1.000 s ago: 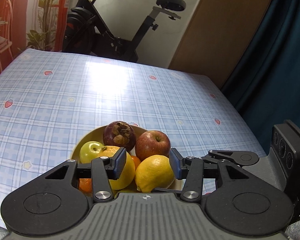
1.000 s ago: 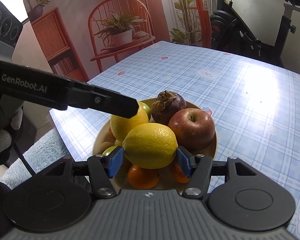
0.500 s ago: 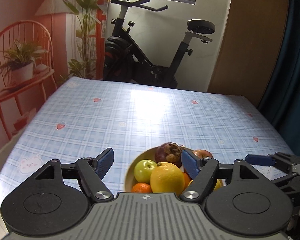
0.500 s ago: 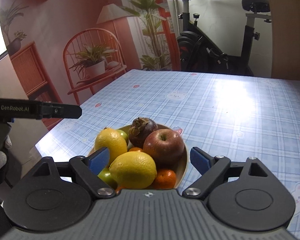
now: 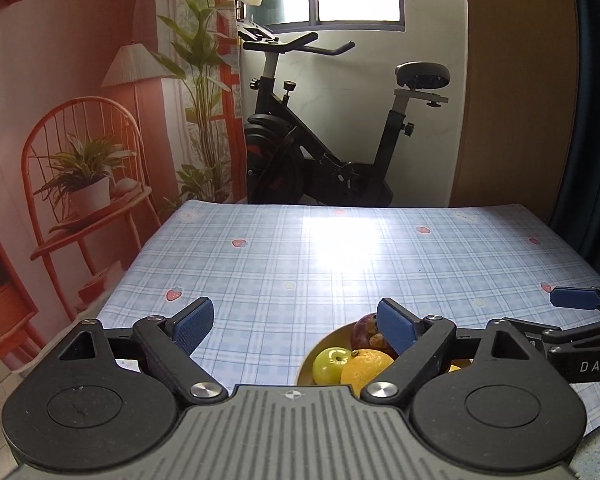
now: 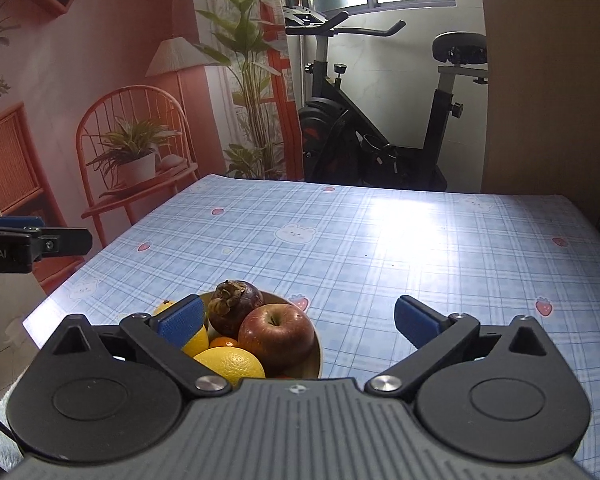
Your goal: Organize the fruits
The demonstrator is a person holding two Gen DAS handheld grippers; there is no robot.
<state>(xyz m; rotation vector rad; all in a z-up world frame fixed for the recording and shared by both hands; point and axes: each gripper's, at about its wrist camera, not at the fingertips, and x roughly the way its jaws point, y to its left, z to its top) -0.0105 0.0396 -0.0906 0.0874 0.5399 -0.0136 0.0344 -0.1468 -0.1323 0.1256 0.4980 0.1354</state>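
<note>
Both sets of jaws spread wide, gripping nothing: left gripper (image 5: 292, 322) and right gripper (image 6: 298, 320) hovering over the near edge of the checked, glossy table (image 6: 380, 240). Yellowish bowl (image 6: 318, 354) half hidden behind the right gripper's body. Inside: red apple (image 6: 278, 334), smooth; dark mangosteen (image 6: 236, 308) with crusty cap; dimpled lemon (image 6: 232, 364); sliver of tangerine (image 6: 224, 343). From the left: green apple (image 5: 332, 366), shiny.

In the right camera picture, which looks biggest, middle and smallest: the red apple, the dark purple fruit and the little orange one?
1. Red apple, looks biggest, though it sits nearer the camera.
2. Dark purple fruit.
3. Little orange one, mostly hidden, so its real size is unsure.
</note>
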